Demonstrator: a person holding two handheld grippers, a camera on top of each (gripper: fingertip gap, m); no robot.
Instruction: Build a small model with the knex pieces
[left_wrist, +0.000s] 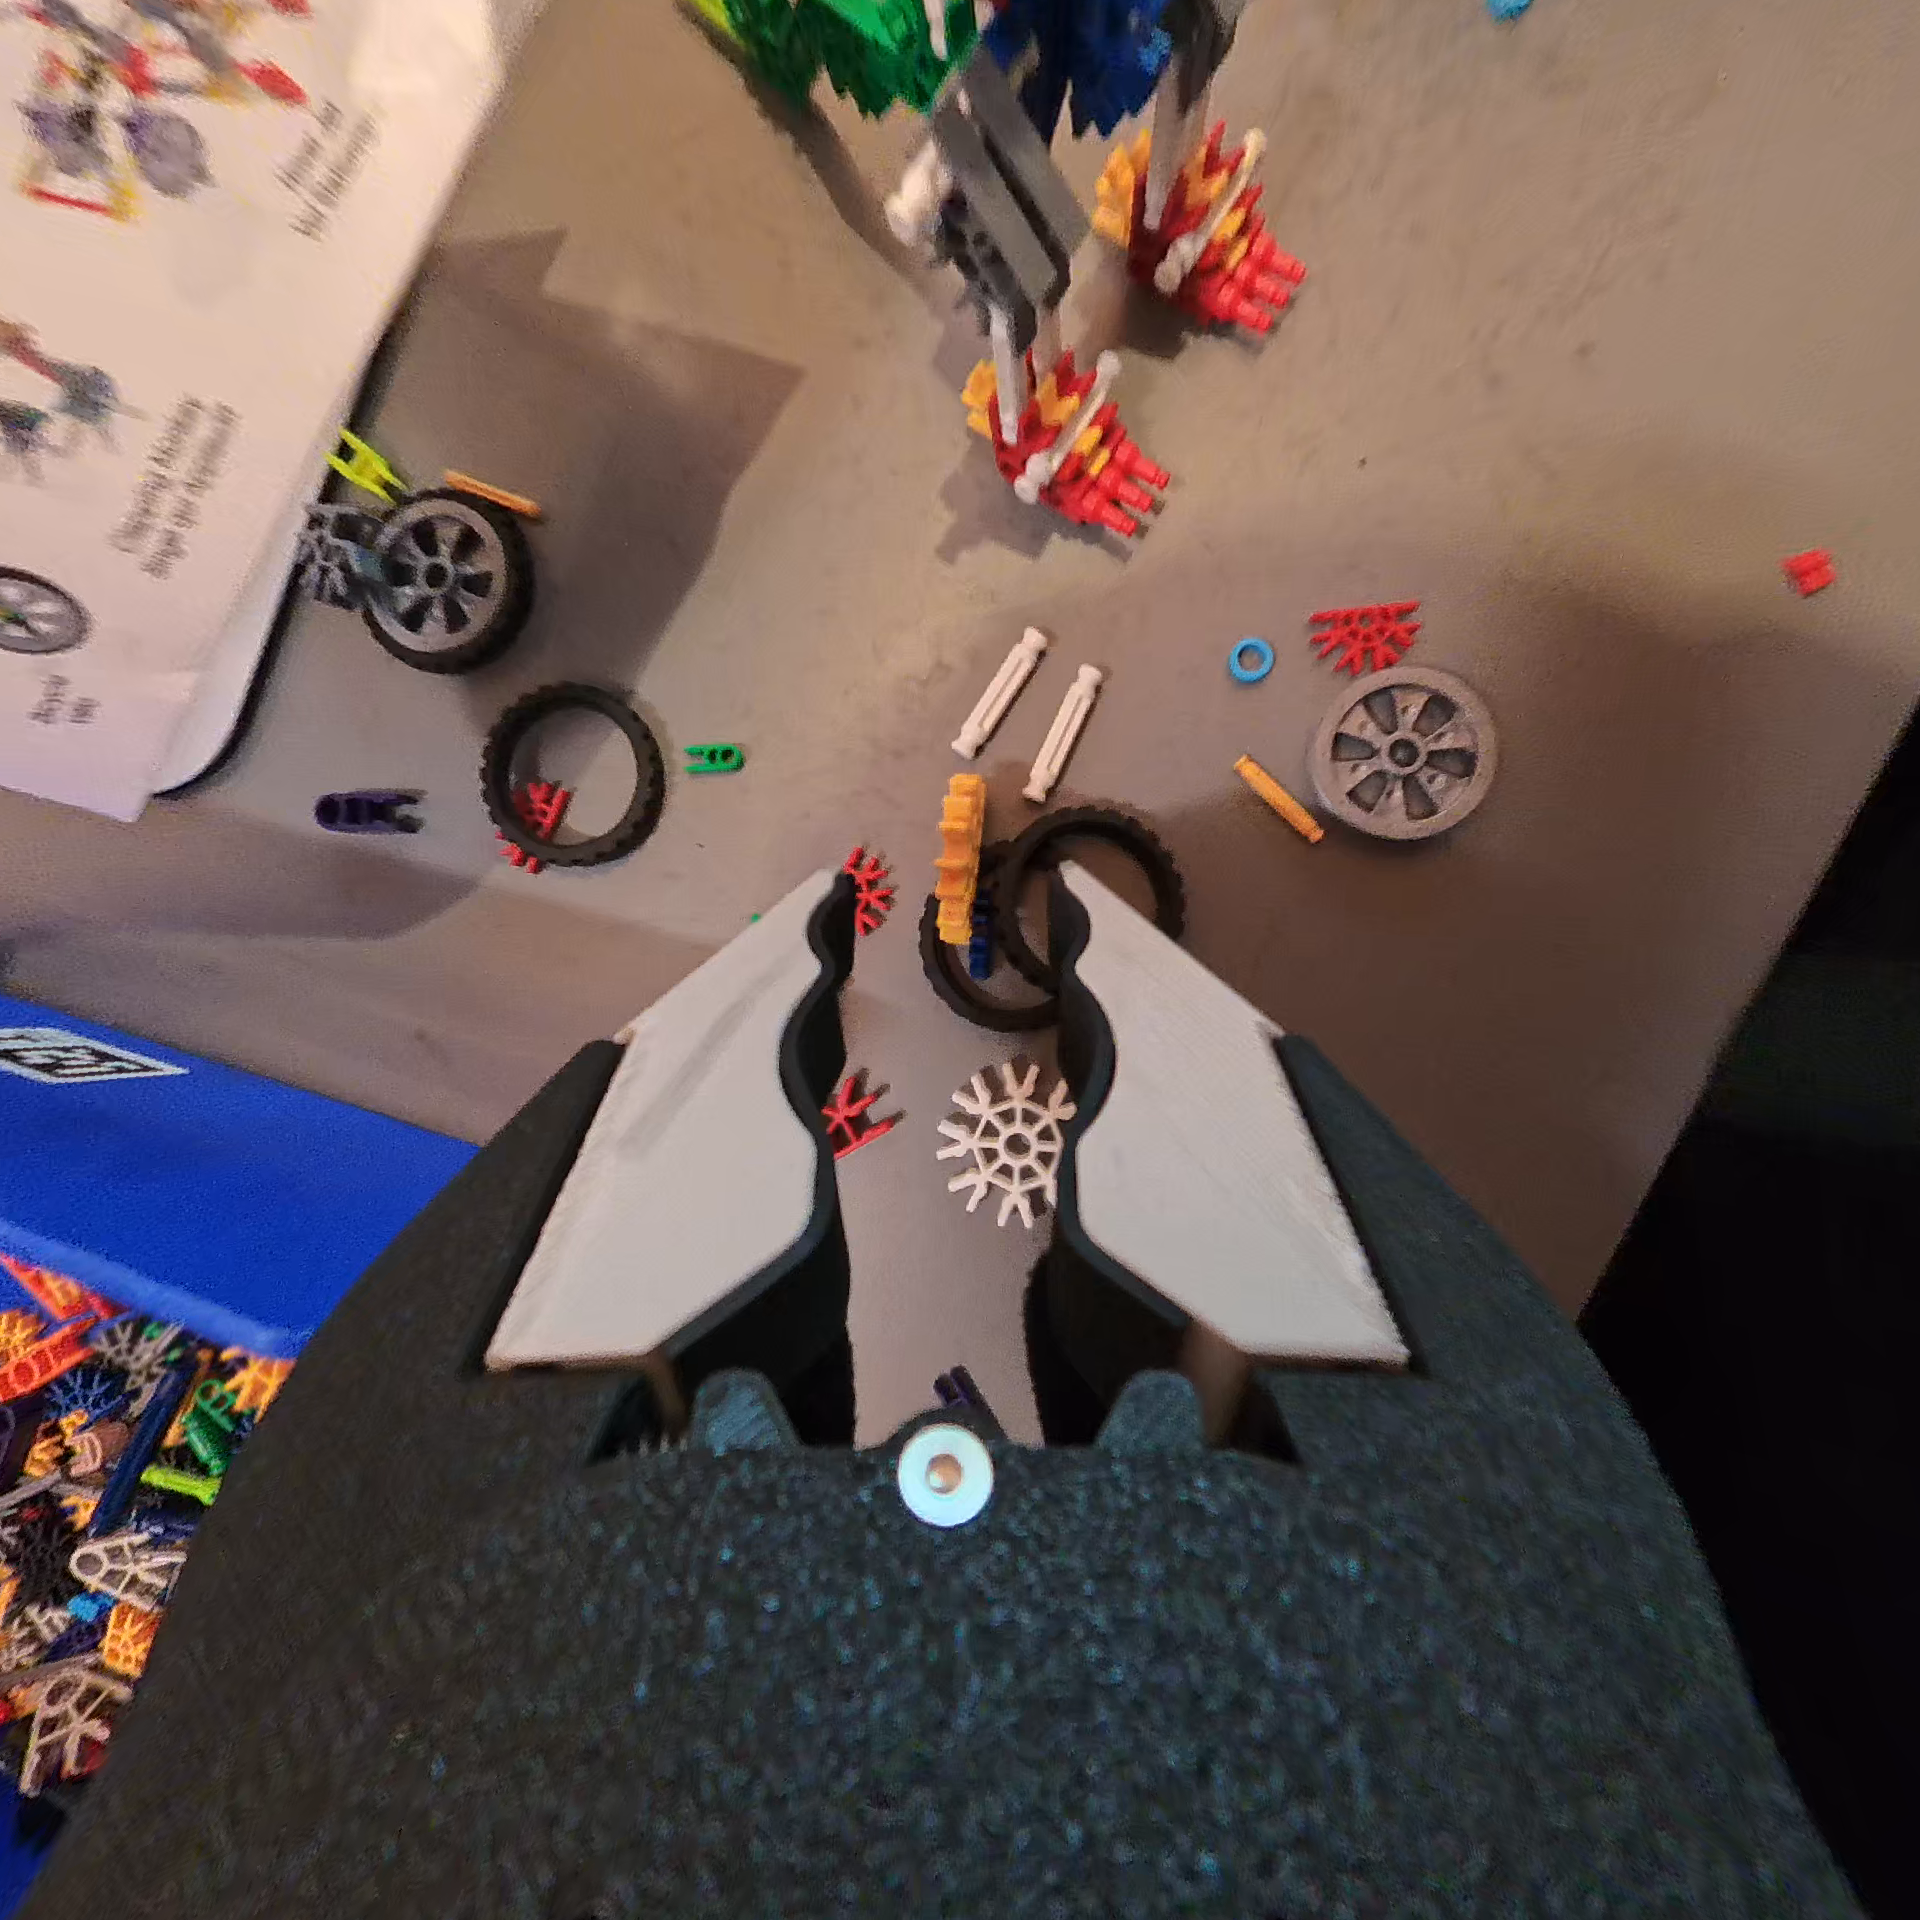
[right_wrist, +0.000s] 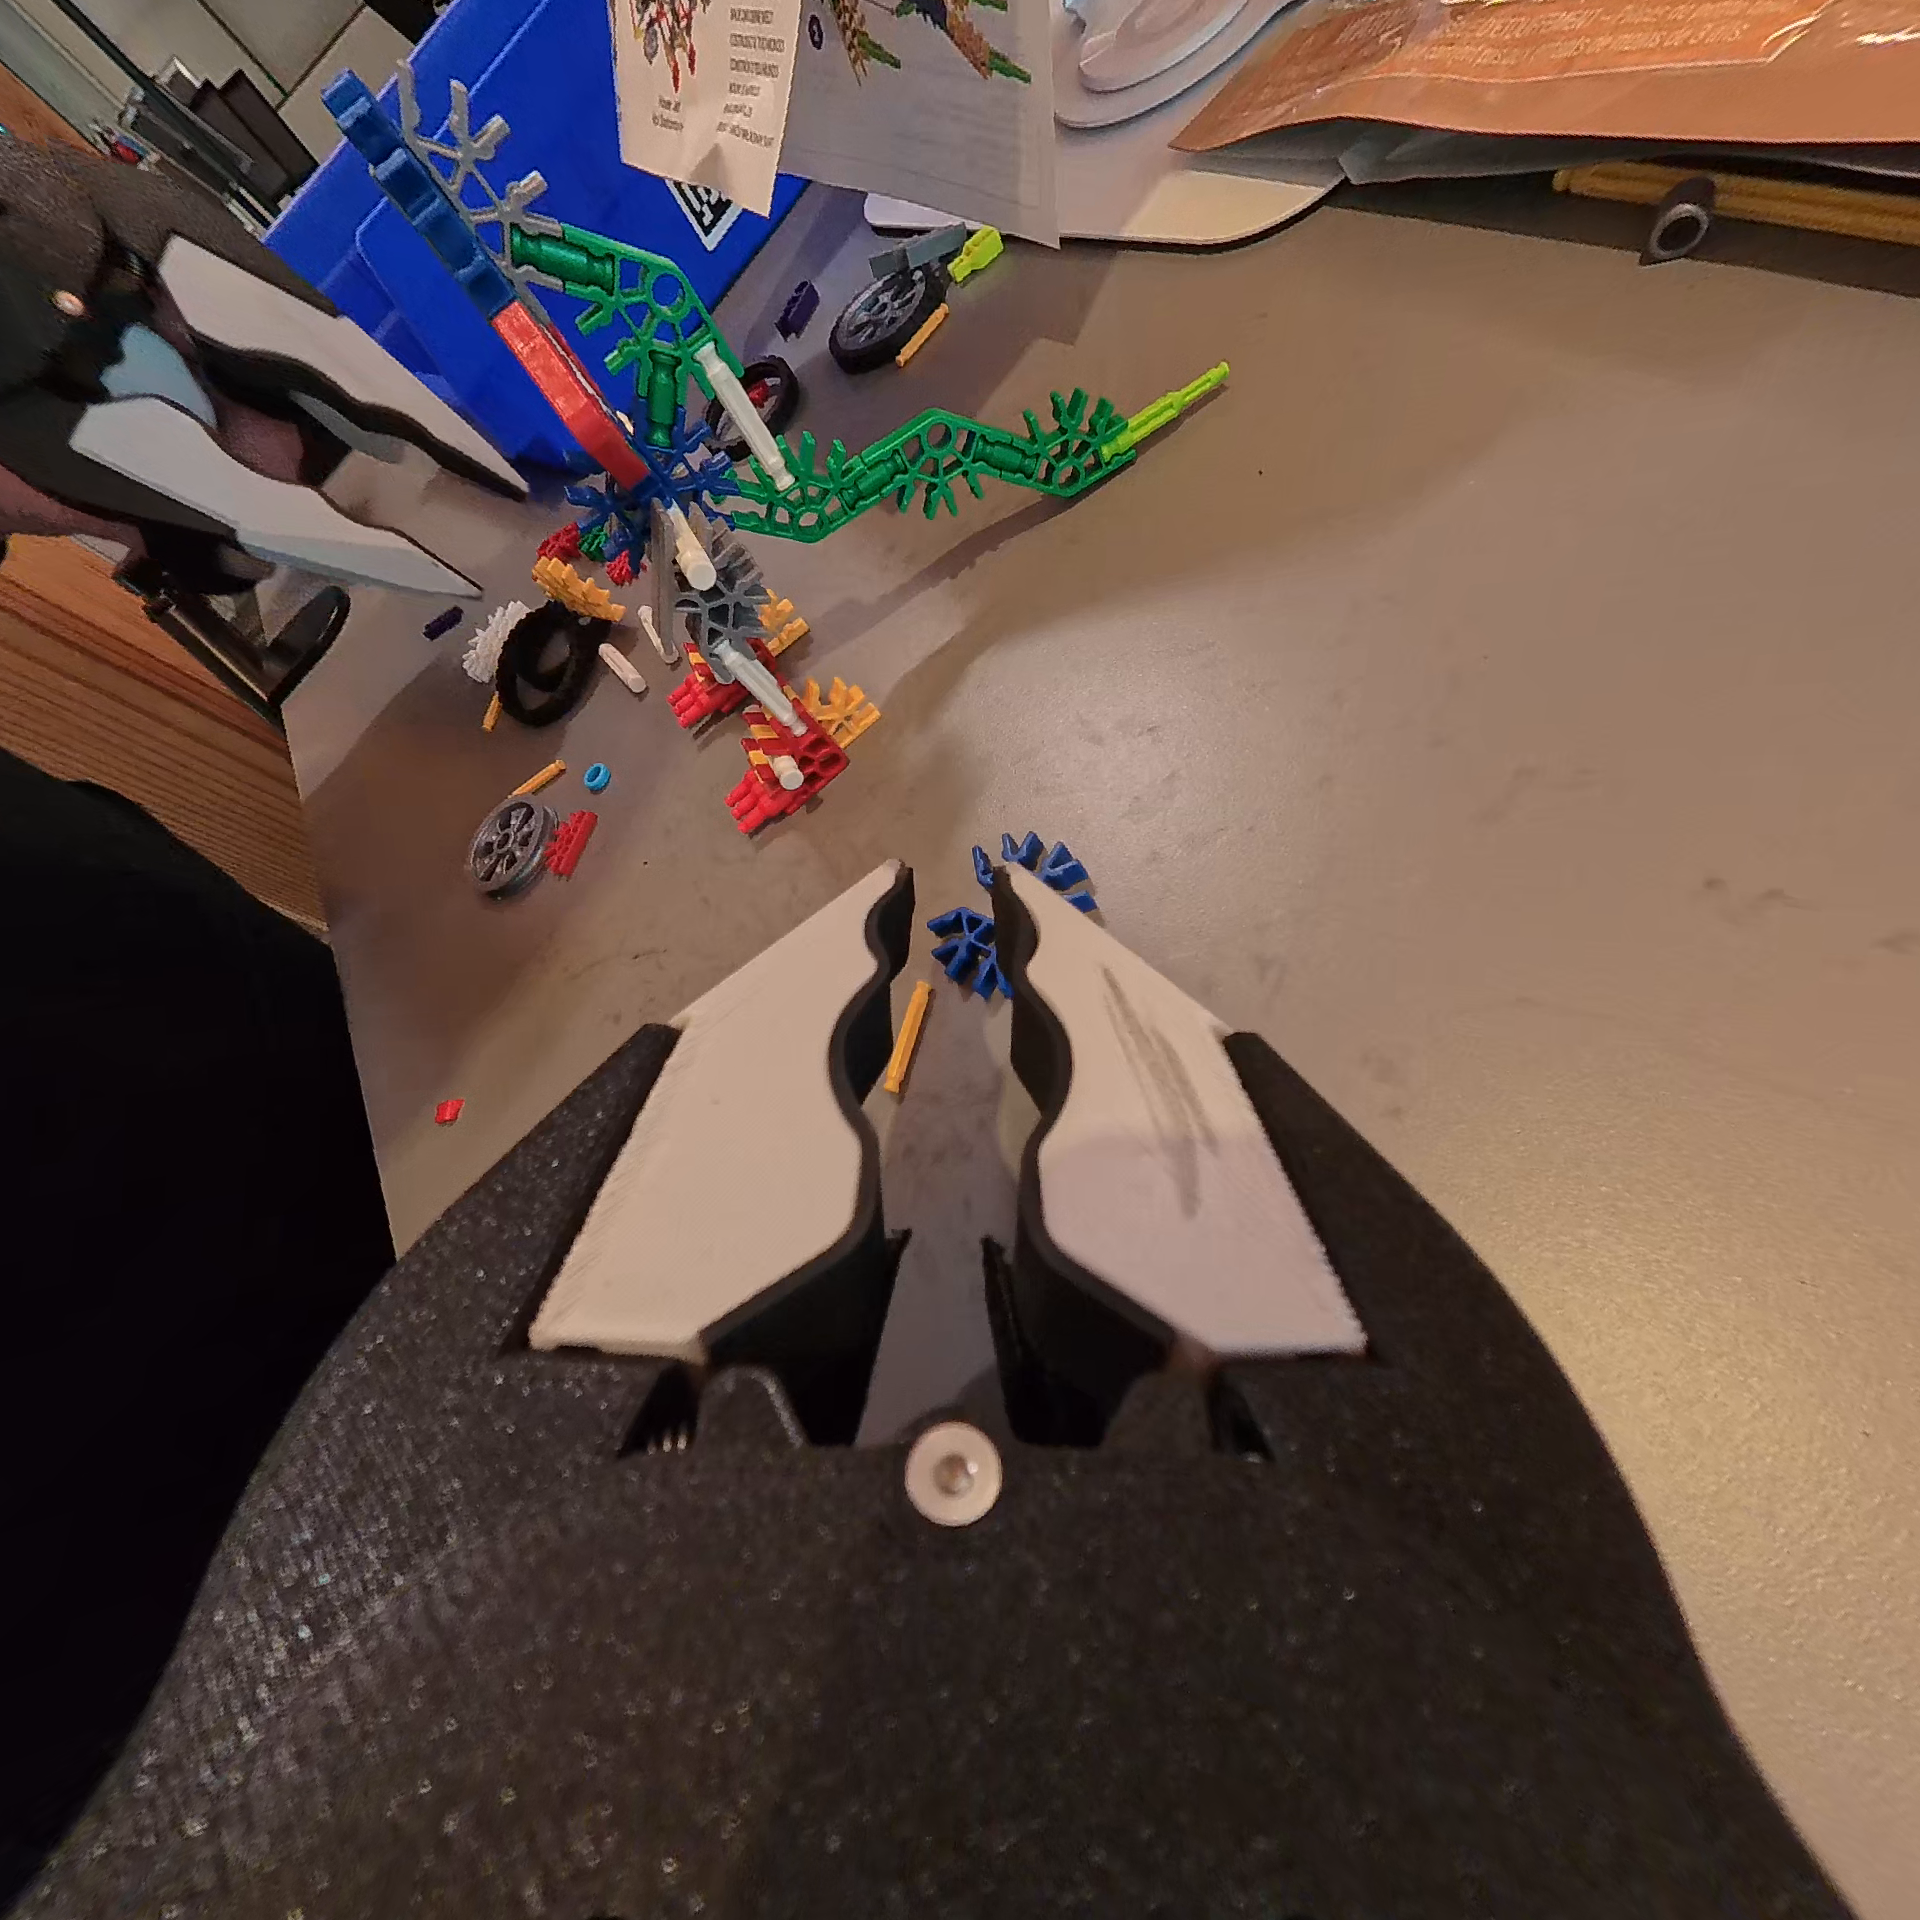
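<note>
The left gripper (left_wrist: 951, 894) hangs unclenched and empty over a white snowflake connector (left_wrist: 1006, 1141), black tyres (left_wrist: 1039, 925) just ahead; the right gripper (right_wrist: 951, 883), jaws narrowly parted, holds nothing, blue connectors (right_wrist: 971, 940) at its tips.

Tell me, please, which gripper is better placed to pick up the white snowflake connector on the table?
Left, probably. The white snowflake connector lies between the open fingers of the left gripper, close to its right finger. The right gripper is over by the blue connectors, farther off.
</note>
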